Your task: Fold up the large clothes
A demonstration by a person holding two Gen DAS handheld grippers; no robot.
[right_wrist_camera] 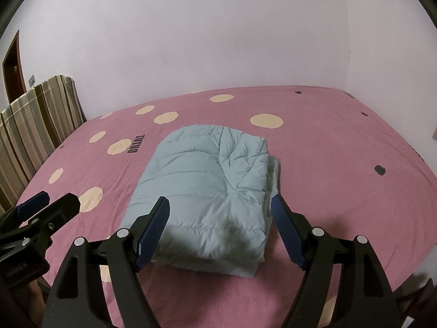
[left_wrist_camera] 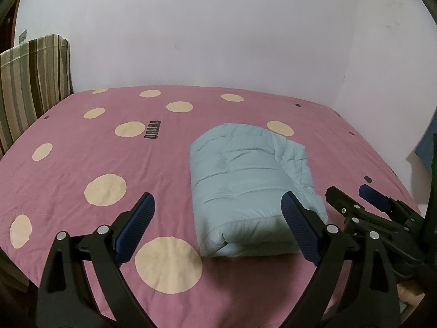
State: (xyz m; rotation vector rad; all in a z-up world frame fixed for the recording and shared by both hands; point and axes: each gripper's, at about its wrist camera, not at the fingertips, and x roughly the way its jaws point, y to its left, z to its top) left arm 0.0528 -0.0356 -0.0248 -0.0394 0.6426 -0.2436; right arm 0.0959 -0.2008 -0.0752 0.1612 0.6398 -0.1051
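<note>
- Landmark = folded jacket [left_wrist_camera: 245, 191], pale blue, quilted, lying on pink dotted bedspread [left_wrist_camera: 82, 164], roughly mid-bed, fold toward the cameras.
- Far L of jacket: striped cushion [left_wrist_camera: 30, 87] upright at bed's L edge, against the wall; both views show it. R wrist view alone also shows a brown door [right_wrist_camera: 12, 60] beyond the cushion.
- L of jacket, on the spread: black "TUTUO" print [left_wrist_camera: 153, 129] between cream dots.
- L gripper [left_wrist_camera: 218, 227]: jaws wide, nothing between pads; its R pad overlaps jacket's near R corner in L wrist view, contact unclear. L pad sits over bare spread, L of jacket.
- R gripper [right_wrist_camera: 220, 225]: jaws wide, empty; hangs in front of jacket's near edge, pads framing it, no squeeze visible.
- R wrist view shows jacket's layered R edge + loose under-layer poking out; L wrist view shows that side only as a rumpled fold.
- Each view catches the other gripper at its margin: R one at R of jacket in L wrist view, L one at far L in R wrist view.
</note>
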